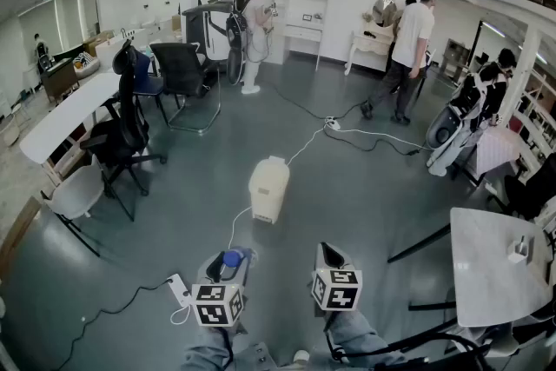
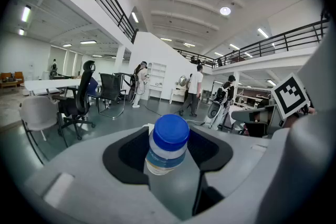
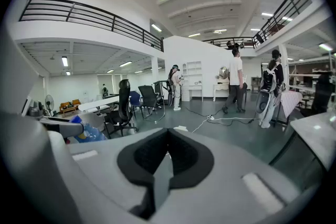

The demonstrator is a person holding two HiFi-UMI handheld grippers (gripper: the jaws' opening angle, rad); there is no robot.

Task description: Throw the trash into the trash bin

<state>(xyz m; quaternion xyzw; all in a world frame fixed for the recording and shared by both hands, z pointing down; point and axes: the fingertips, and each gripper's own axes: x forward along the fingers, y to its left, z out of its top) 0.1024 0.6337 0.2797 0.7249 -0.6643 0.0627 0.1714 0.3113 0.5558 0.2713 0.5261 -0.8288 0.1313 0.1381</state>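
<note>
A clear plastic bottle (image 2: pixel 167 147) with a blue cap sits between the pads of my left gripper (image 2: pixel 168 136), which is shut on it. In the head view the bottle (image 1: pixel 232 257) pokes out ahead of the left gripper (image 1: pixel 224 267) at the bottom. The white trash bin (image 1: pixel 268 187) stands on the floor a short way in front of both grippers. My right gripper (image 1: pixel 328 255) is beside the left one; in its own view the right gripper (image 3: pixel 168 134) has its pad tips together with nothing between them. The right gripper view also catches the bottle (image 3: pixel 86 132) at its left edge.
A white cable runs from the bin to a power strip (image 1: pixel 179 289) by my left gripper, and more cables cross the floor beyond. Black office chairs (image 1: pixel 130 130) and a long white table (image 1: pixel 65 113) stand left, a white table (image 1: pixel 495 261) right. People (image 1: pixel 404 52) stand farther off.
</note>
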